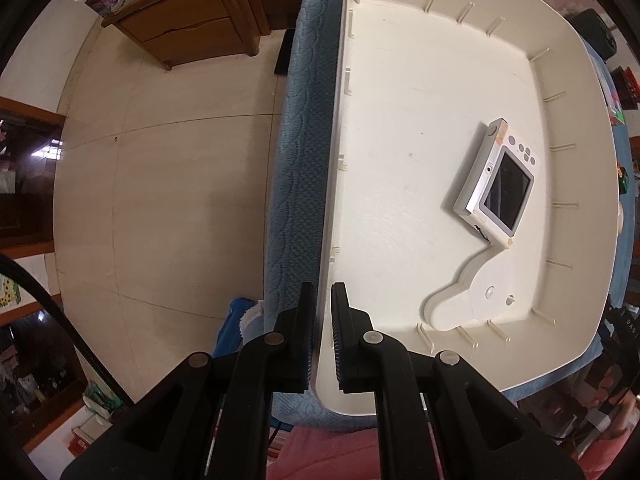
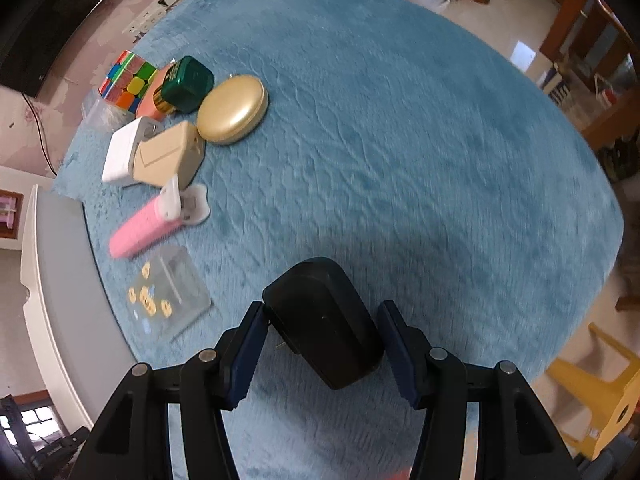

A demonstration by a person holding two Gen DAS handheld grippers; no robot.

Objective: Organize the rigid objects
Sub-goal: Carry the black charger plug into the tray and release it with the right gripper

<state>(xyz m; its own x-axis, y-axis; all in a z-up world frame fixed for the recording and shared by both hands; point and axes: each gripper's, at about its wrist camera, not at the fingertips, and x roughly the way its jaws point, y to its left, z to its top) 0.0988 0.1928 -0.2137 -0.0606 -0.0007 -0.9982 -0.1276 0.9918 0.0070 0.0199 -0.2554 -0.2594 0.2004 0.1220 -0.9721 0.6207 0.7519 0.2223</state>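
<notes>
Right wrist: blue plush tablecloth (image 2: 400, 140) (rippled), tiled floor (image 2: 500, 12).

You are in a home: a wooden drawer chest (image 1: 188, 20) stands on the pale tiled floor (image 1: 168, 184), a blue plush cloth (image 2: 400, 160) covers the table, and a yellow plastic stool (image 2: 596, 392) stands beside it.

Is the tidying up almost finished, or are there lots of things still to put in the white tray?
Just started, it seems. Done: one small camera lies in the white tray. In hand: the left tool pinches the tray's rim, and the right tool straddles a black case, jaws seemingly not quite touching it. Left on the blue cloth: cube, green box, gold case, beige box, pink tube, and more.
</notes>
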